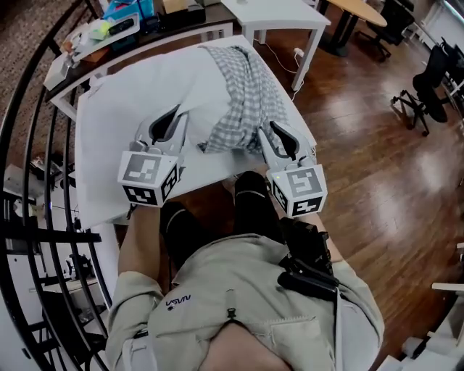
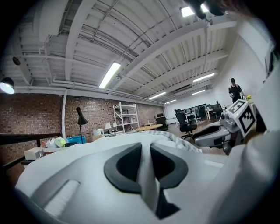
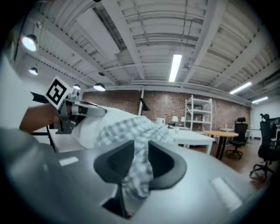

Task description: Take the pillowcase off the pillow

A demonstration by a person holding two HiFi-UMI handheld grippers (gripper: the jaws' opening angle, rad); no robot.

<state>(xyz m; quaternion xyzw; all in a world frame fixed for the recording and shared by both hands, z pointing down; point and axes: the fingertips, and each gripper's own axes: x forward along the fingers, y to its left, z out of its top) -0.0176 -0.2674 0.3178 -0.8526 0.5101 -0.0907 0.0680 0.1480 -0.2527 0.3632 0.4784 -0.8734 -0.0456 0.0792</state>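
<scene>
**Now both grippers have cloth, and the split runs left to right**

Right, here we go: my left gripper [image 1: 168, 119] has its jaws nearly together on a fold of plain white fabric, which I take to be the pillow [image 1: 156, 83] itself. In the left gripper view that white fold fills the narrow slot between the pads. My right gripper [image 1: 278, 136] has its jaws a little wider apart and pressed onto a bunch of the checked pillowcase [image 1: 250, 94]. The right gripper view shows the check pattern wedged between the pads and spilling out below them.

What matters is the layout. The pillowcase is gathered into a long band that runs away from me, from the near edge of the pillow towards its far end, lying along the pillow's right side. So the checked cloth sits on the right gripper's side, and most of the bare white pillow sits on the left gripper's. The right hand is plainly the nearer one to the case, and both grippers point level, away from me. The next move, as I judge it, is to hold with the left and draw the band off with the right (I can't see how much of the far end is still sleeved).

All of it rests on a white table [image 1: 206, 170], with its near edge just in front of my knees. Round about there's a dark wooden floor [image 1: 362, 145], a second white table [image 1: 279, 14] beyond, black office chairs [image 1: 428, 87] off to the right, a cluttered bench [image 1: 109, 32] at upper left, and a brick wall [image 3: 175, 105] at the back.
</scene>
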